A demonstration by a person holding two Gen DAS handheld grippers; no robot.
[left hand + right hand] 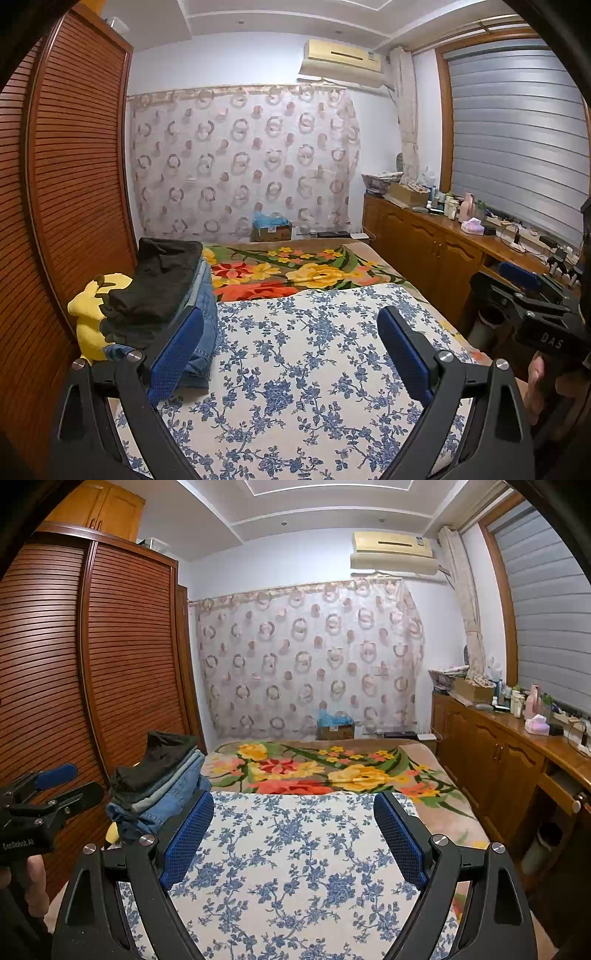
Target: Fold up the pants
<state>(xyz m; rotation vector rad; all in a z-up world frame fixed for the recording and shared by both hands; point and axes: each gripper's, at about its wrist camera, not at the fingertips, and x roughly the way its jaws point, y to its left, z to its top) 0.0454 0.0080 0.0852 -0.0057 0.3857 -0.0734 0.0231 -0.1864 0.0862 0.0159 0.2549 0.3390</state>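
Both tools are held up level over the bed, aimed down its length toward the far curtained wall, and neither has anything in it. The left gripper [291,354], with its black arms and blue textured pads, is spread wide with only the blue-and-white floral cotton sheet [314,369] showing between its fingers; the right gripper [291,834] is spread just as wide over the same sheet, and nothing is caught in it either. In the left wrist view the right tool shows at the far right edge, held well clear of the bed. The pants themselves are not out on the working area: they sit in a stack of folded dark and blue denim trousers [166,291] at the left side of the bed, just beside the slatted wooden wardrobe door [74,166], the black pair [162,760] on top and the jeans [173,794] under it, with a yellow soft toy or cushion [88,314] tucked against the pile. I take it the stack is kept to one side so that the floral sheet stays free as a flat folding surface, and the claws are open because they are between grips. Beyond the sheet lies a plush blanket with big yellow and red flowers [332,768]. Whether this pile is finished work or waiting work I cannot tell; no unfolded pair is in sight.
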